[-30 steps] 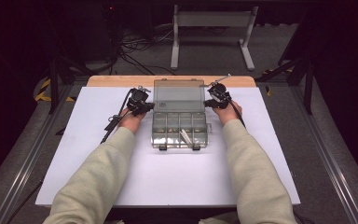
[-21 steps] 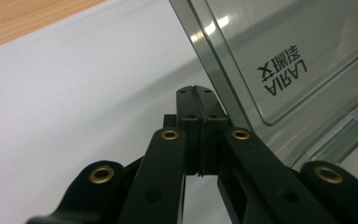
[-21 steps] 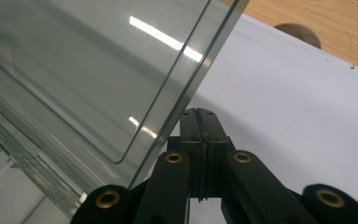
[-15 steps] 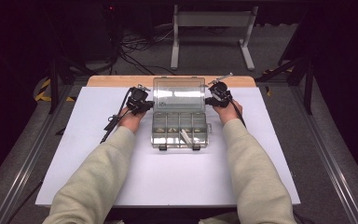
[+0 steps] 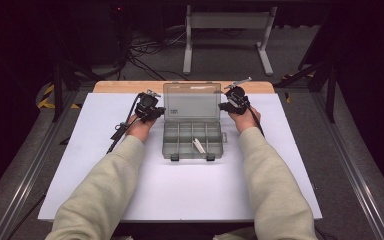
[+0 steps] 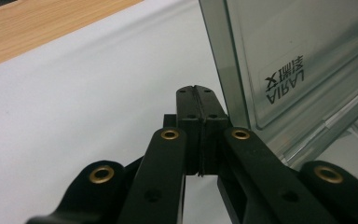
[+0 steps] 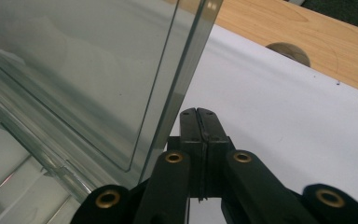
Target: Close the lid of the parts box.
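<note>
2 grippers: one in each of the person's hands, set at either side of an open clear plastic box.
Left gripper: its jaws are pressed fully together with nothing between them; in the left gripper view the tips sit just beside the left edge of the raised lid, and whether they touch it cannot be told.
Right gripper: its jaws are also pressed fully together and hold nothing; in the right gripper view the tips sit just beside the lid's right edge.
Compartment box: lies between the 2 sets of jaws on the white surface, its tray split into small compartments.
Lid: stands tilted up at the far side of the tray, see-through, with a printed label visible close beside the left jaws.
White item: small and thin, lying in a front compartment, nearer the person than both sets of jaws; too small to identify.
Sleeves: pale beige, reaching in from the near edge.
</note>
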